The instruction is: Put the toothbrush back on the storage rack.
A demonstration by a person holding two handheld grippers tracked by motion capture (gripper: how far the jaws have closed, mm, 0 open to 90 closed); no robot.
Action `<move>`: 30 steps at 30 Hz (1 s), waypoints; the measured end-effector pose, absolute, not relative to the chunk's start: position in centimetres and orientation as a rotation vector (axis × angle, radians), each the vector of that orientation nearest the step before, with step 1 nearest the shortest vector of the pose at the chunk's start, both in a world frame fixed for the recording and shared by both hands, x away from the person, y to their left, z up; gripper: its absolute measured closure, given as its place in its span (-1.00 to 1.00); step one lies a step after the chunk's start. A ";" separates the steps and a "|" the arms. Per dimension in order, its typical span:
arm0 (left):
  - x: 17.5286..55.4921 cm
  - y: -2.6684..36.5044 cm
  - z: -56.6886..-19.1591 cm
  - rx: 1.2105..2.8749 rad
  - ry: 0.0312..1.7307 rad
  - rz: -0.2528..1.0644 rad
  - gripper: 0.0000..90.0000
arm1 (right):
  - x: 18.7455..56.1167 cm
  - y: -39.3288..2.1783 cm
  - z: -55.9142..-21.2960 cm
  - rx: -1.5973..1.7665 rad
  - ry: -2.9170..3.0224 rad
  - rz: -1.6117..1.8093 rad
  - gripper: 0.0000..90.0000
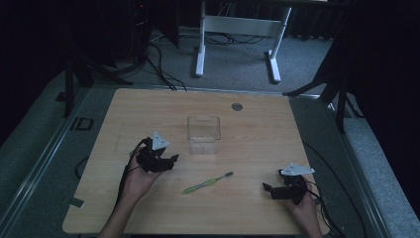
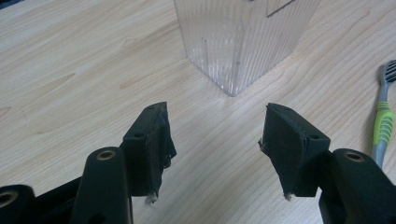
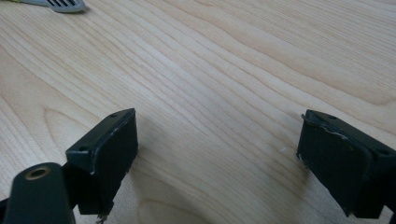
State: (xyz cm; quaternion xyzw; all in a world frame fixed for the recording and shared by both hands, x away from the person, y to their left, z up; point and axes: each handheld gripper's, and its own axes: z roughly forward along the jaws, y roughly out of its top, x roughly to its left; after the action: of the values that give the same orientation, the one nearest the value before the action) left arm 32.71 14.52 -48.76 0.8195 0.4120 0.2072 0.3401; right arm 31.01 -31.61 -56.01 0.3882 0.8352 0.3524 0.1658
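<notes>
Black padded jaws of the left tool (image 2: 215,140) stand wide apart with nothing between them, bare worktop (image 2: 84,70) showing through the gap. Straight ahead of this tool, just past the jaw tips, stands a clear plastic container (image 2: 243,42), square in section with fine ribbed walls, one corner turned toward the jaws; it is near them but not touched. Off to this tool's right lies a toothbrush (image 2: 384,116) with a grey and lime-green handle, flat on the wood, its head pointing away. From the high view the left tool (image 1: 171,161) sits just beside the container (image 1: 203,135), and the toothbrush (image 1: 207,183) lies between the two tools. The right tool (image 1: 270,191) is likewise spread open and empty, resting low over the worktop, with the toothbrush head (image 3: 63,4) well ahead of it to its left. Judging by its look, the container should be light, stiff and rather slick, so it may slide or tip if nudged; a hold across two opposite flat walls near the rim seems safest, though the ribs may give some bite. The toothbrush should be light and rigid, best pinched across the handle's middle. No brand, label or readable writing is visible on either thing.
</notes>
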 end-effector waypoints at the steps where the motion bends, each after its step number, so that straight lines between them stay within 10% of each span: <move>1: 32.7 14.5 -48.8 2.133 1.072 0.539 -0.08 | 31.0 -31.6 -56.0 1.105 2.379 1.004 -0.73; 30: 33.0 11.3 -48.1 2.215 0.983 0.474 -0.08 | 31.0 -31.6 -56.0 1.106 2.378 1.004 -0.73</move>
State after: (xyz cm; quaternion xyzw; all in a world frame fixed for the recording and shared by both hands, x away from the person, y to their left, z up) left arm 33.05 11.34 -48.06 0.8467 0.3759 0.1813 0.3301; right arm 31.01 -31.61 -56.01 0.3884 0.8351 0.3526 0.1658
